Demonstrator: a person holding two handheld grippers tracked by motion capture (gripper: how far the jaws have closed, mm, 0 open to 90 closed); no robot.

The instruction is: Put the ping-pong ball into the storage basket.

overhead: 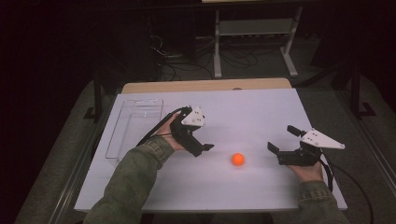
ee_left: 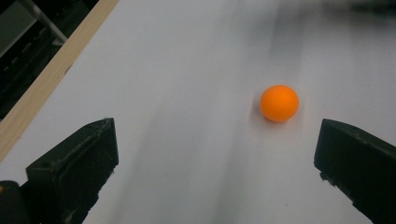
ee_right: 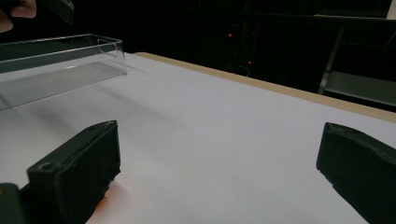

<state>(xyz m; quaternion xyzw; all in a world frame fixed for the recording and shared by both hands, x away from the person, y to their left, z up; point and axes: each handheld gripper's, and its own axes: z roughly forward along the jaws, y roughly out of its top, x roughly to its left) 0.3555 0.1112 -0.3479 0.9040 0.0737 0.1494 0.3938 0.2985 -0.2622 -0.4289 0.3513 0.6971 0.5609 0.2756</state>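
An orange ball (overhead: pixel 238 159) lies on the white board (overhead: pixel 243 112), between my two grippers. My left gripper (overhead: pixel 201 142) is a short way to its left, open and empty. From that gripper's own camera the ball (ee_left: pixel 279 103) rests ahead of the left gripper (ee_left: pixel 217 158), nearer the right jaw and apart from both. To the ball's right, my right gripper (overhead: pixel 282 138) is open and points left across the board. The right gripper (ee_right: pixel 219 163) has nothing between its jaws, and an orange tint shows on the board by its left jaw.
A clear plastic tray (overhead: pixel 135 126) lies empty at the board's left side, also seen as the tray (ee_right: pixel 60 60) in the right gripper view. A wooden table edge (overhead: pixel 205 85) runs behind the board. Beyond it are a dark floor, cables and a metal stand (overhead: pixel 254 37).
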